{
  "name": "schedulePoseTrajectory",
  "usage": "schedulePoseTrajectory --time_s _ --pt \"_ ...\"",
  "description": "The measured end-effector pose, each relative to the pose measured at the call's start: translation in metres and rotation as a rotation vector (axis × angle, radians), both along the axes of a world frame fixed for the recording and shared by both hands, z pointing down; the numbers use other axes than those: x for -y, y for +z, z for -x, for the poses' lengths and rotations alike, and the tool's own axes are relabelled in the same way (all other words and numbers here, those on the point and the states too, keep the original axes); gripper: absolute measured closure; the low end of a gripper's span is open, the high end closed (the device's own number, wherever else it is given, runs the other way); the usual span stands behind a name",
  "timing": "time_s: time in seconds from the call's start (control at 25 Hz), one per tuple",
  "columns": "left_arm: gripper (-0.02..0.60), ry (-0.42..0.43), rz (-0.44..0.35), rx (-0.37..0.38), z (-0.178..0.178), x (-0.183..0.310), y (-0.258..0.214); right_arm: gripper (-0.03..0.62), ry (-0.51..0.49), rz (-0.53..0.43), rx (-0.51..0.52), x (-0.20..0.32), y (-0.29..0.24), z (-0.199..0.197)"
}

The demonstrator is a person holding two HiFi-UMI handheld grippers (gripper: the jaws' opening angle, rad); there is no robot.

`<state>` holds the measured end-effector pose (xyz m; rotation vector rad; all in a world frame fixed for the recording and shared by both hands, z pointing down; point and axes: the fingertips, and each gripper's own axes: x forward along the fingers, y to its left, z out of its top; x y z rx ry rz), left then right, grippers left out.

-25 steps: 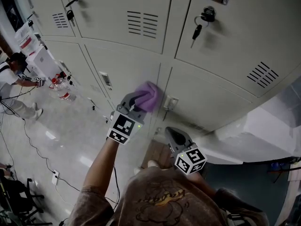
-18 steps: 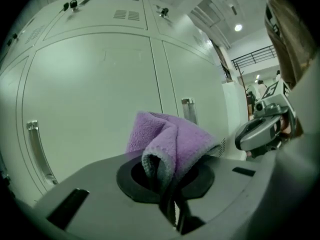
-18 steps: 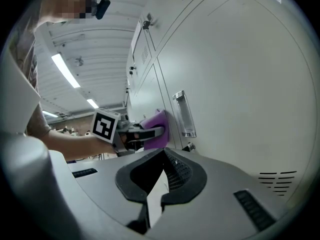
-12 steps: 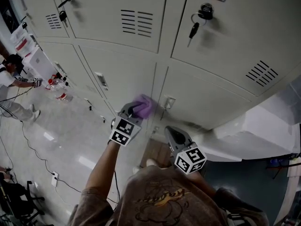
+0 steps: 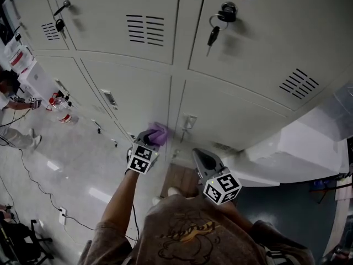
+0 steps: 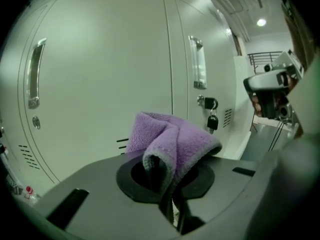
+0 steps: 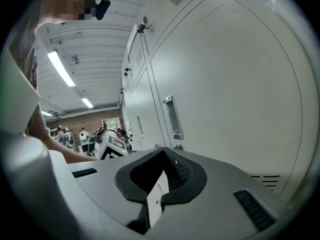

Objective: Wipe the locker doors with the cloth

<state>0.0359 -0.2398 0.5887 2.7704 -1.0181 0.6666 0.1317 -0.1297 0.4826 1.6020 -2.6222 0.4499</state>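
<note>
While my left gripper [image 5: 150, 138] pinches the purple cloth [image 5: 159, 131] close to a lower locker door [image 5: 138, 95], I log my right gripper [image 5: 198, 156] with jaws pressed together on nothing.

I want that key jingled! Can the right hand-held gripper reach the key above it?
Probably yes. The right hand-held gripper is empty, and only bare doors lie between it and the key; the arm must lift, though.

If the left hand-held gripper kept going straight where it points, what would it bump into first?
Probably the pale metal locker door, near its seam. The fluffy purple cloth pinched in the left hand-held gripper would touch first; the gap is hard to judge.
</note>
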Motion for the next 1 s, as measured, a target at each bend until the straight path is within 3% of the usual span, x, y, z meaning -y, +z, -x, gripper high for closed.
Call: schedulePoseTrajectory --time_s 0.48,1.0 --pt "0.541 -0.032 0.102 0.017 0.010 -0.017 0.030 0.597 0.006 -0.002 0.004 0.002 -0.001 0.000" --pt "0.541 -0.131 -0.010 -0.165 0.041 -0.048 -0.076 0.597 -0.020 -0.006 0.012 0.005 0.000 0.013"
